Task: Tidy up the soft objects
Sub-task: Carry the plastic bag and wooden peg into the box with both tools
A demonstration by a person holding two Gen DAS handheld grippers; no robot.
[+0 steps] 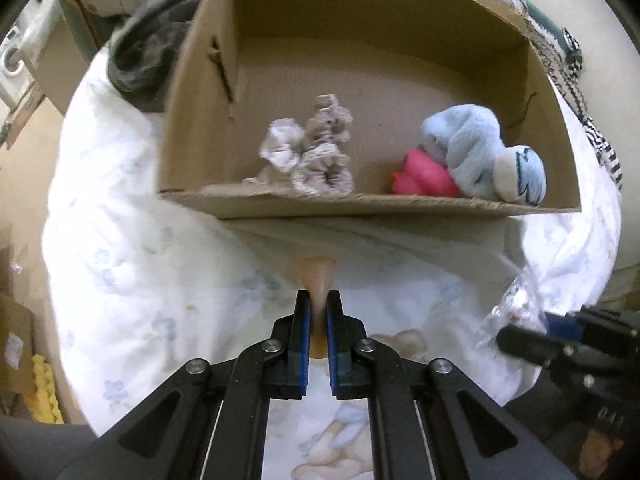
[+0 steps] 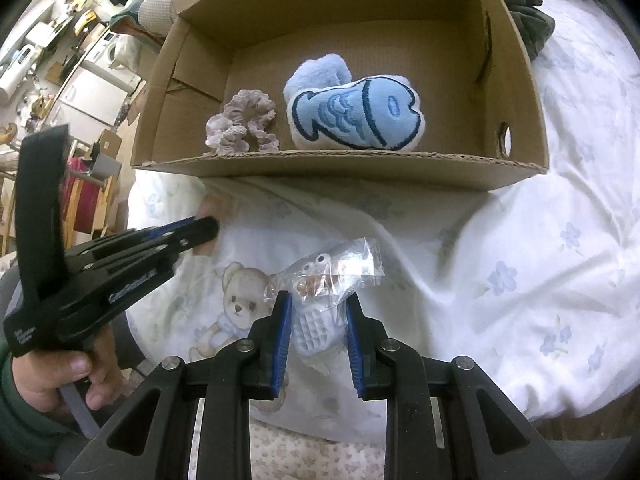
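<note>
Two black grippers with blue pads fill the near edge of the views. Clamped between the pads of the left gripper (image 1: 318, 312) is one small peach-coloured soft piece (image 1: 316, 276), pinched so thin that its shape is hard to make out; it may be a rubbery toy. It sits at 6 o'clock from the box, over the bedding. Largest of all is the one white quilt (image 2: 500, 240) with pale blue flowers and a printed teddy bear (image 2: 240, 300), spread under everything. On it at 12 o'clock stands one open cardboard box (image 2: 340, 172), its near wall low enough to see over. Inside, counted from both views, lie four soft things: one light blue plush fish (image 2: 356, 118) at the box's centre, one fluffy blue plush (image 1: 460, 148) touching it, one pink toy (image 1: 420, 178) tucked beside the plush against the near wall, and one grey-lilac scrunchie (image 2: 244, 124) at the left. A dark grey garment (image 1: 148, 56) lies bunched just outside the box. The right gripper (image 2: 318, 320) has its pads closed on one clear plastic bag (image 2: 328, 272) holding a small white gridded item with googly eyes, held above the quilt at 6 o'clock from the box. A hand (image 2: 52, 376) in a green sleeve holds the left gripper's handle at 8 o'clock.
</note>
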